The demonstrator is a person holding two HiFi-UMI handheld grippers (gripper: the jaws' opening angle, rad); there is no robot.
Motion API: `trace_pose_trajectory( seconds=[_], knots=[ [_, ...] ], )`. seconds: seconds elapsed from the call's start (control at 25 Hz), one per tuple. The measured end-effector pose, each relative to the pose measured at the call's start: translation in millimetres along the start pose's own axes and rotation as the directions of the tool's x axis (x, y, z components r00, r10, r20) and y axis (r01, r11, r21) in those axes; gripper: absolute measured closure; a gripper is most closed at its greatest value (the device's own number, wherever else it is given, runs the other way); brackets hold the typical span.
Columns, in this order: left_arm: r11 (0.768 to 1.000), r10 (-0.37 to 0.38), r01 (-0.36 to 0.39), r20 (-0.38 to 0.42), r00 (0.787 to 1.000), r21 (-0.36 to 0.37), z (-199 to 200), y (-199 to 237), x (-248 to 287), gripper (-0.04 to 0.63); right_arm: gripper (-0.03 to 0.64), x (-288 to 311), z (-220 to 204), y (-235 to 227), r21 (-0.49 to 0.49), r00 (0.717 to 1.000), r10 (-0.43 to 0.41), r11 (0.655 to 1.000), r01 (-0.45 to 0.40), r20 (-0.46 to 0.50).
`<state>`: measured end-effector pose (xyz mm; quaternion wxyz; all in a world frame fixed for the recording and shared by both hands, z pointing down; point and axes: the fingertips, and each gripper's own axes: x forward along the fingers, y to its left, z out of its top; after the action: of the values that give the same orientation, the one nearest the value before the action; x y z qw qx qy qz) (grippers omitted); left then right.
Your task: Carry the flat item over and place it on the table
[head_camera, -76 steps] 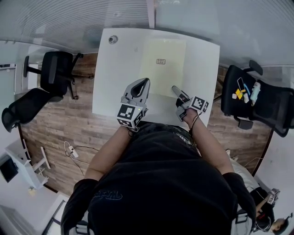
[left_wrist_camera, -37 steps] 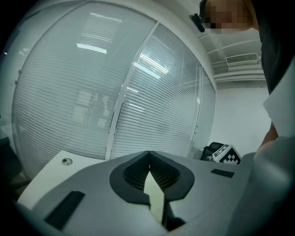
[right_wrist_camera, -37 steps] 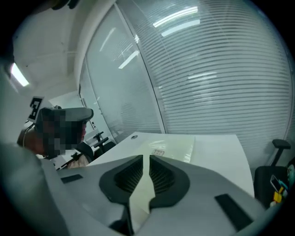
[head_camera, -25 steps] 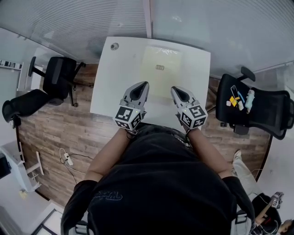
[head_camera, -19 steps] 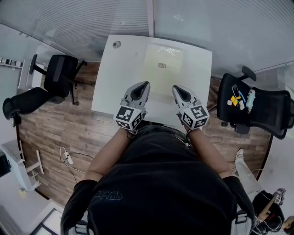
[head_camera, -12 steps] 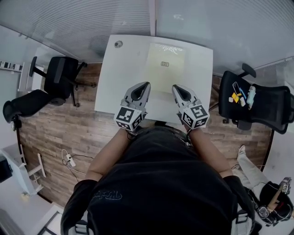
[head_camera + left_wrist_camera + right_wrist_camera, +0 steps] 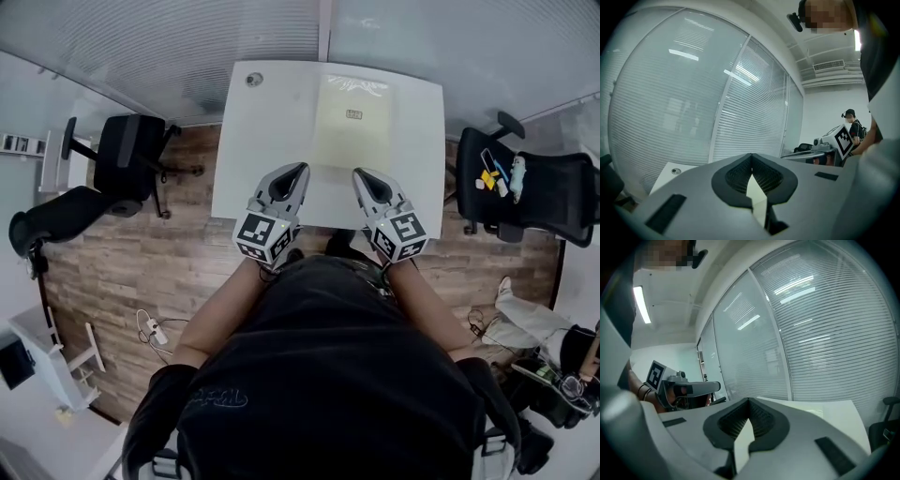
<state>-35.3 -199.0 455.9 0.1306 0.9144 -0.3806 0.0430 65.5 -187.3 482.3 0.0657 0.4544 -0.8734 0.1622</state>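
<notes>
White table [image 7: 267, 131] is occupying the upper centre, the flat item [image 7: 352, 136] lying on it. Left gripper [image 7: 292, 176] and right gripper [image 7: 364, 180] are hovering clenched and empty at its near edge; a forward sweep could shove the item askew.

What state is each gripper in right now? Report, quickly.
Left gripper: closed, holding nothing.
Right gripper: closed, holding nothing.
</notes>
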Motion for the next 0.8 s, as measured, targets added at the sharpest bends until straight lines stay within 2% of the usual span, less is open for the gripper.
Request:
trace_pose_trajectory(
  seconds=[0.48,0.8],
  knots=[
    [0.993,-0.114,0.114,-0.017,0.993,0.018,-13.0,-2.9,-78.3,0.581,0.595,-11.5,-17.1,86.4,-0.008,0.996,-0.086,0.996,0.086,0.039],
    [0.987,-0.157,0.158,-0.019,0.987,0.022,-17.0,-22.8,-111.8,0.581,0.595,-40.0,-23.1,116.1,-0.01,0.991,-0.126,0.992,0.127,0.045]
  ],
)
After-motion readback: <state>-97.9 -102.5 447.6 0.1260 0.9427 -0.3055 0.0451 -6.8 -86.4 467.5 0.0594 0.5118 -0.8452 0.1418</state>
